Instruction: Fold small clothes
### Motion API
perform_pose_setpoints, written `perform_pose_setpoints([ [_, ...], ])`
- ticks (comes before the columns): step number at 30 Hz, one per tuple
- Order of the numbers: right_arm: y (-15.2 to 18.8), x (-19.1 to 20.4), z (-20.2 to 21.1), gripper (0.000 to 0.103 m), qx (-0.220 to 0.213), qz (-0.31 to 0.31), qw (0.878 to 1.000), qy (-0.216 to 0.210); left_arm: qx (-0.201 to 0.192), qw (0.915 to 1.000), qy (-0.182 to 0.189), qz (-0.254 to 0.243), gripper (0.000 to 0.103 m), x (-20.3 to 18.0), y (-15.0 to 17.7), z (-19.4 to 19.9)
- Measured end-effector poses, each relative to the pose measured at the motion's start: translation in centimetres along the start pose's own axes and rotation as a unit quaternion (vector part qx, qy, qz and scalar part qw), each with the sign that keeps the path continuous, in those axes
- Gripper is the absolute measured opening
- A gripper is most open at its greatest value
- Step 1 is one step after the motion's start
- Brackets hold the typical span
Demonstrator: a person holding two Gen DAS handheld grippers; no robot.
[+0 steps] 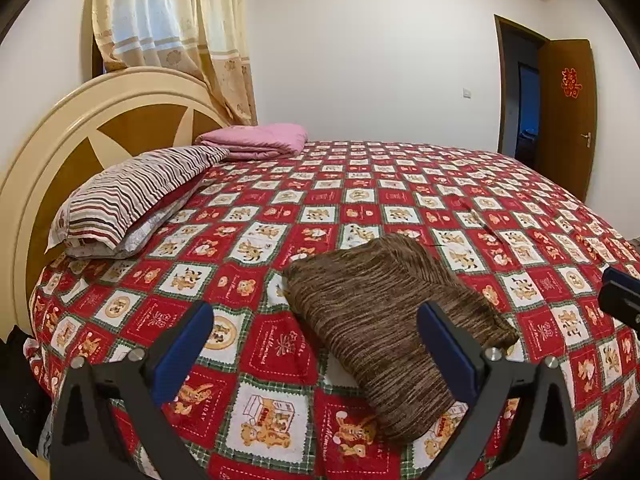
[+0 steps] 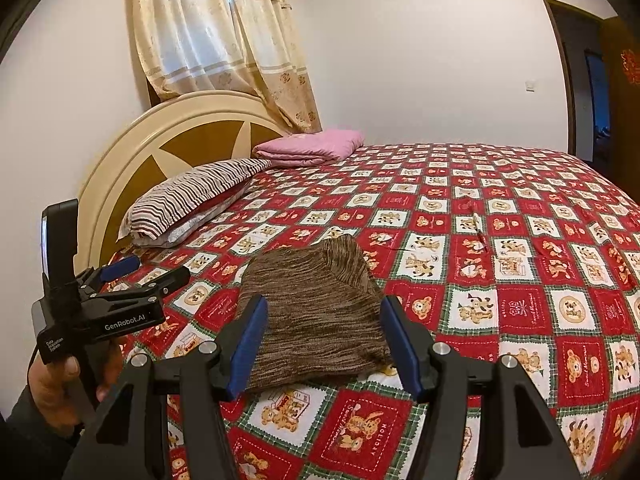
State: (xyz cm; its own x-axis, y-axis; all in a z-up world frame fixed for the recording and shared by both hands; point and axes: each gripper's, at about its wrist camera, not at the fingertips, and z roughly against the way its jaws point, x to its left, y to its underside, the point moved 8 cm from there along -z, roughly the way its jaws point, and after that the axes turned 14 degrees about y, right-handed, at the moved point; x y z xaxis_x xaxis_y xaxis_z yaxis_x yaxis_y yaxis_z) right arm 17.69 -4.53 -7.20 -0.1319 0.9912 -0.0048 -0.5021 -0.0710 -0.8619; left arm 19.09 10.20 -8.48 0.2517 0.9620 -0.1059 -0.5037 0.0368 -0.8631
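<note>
A brown streaked knit garment (image 1: 384, 320) lies folded into a compact rectangle on the red checked bedspread (image 1: 360, 184); it also shows in the right wrist view (image 2: 316, 312). My left gripper (image 1: 316, 340) is open and empty, just short of the garment's near left edge. My right gripper (image 2: 324, 344) is open and empty, its fingers on either side of the garment's near edge, above it. The left gripper (image 2: 146, 270) shows at the left of the right wrist view. A tip of the right gripper (image 1: 620, 296) shows at the right edge of the left wrist view.
A striped pillow (image 1: 136, 200) and a folded pink blanket (image 1: 256, 140) lie by the round headboard (image 1: 80, 128). Curtains (image 1: 172, 32) hang behind. An open brown door (image 1: 568, 112) stands at the far right. The bed's near edge is under my grippers.
</note>
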Motion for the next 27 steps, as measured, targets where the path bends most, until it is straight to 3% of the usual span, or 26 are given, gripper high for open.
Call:
perform_pose_setpoints([
  [27,0.33,-0.21,0.13,0.060,-0.008,-0.011,1.000,0.002,0.009,1.0000,-0.001,-0.003,0.103,0.45,0.28,-0.54],
])
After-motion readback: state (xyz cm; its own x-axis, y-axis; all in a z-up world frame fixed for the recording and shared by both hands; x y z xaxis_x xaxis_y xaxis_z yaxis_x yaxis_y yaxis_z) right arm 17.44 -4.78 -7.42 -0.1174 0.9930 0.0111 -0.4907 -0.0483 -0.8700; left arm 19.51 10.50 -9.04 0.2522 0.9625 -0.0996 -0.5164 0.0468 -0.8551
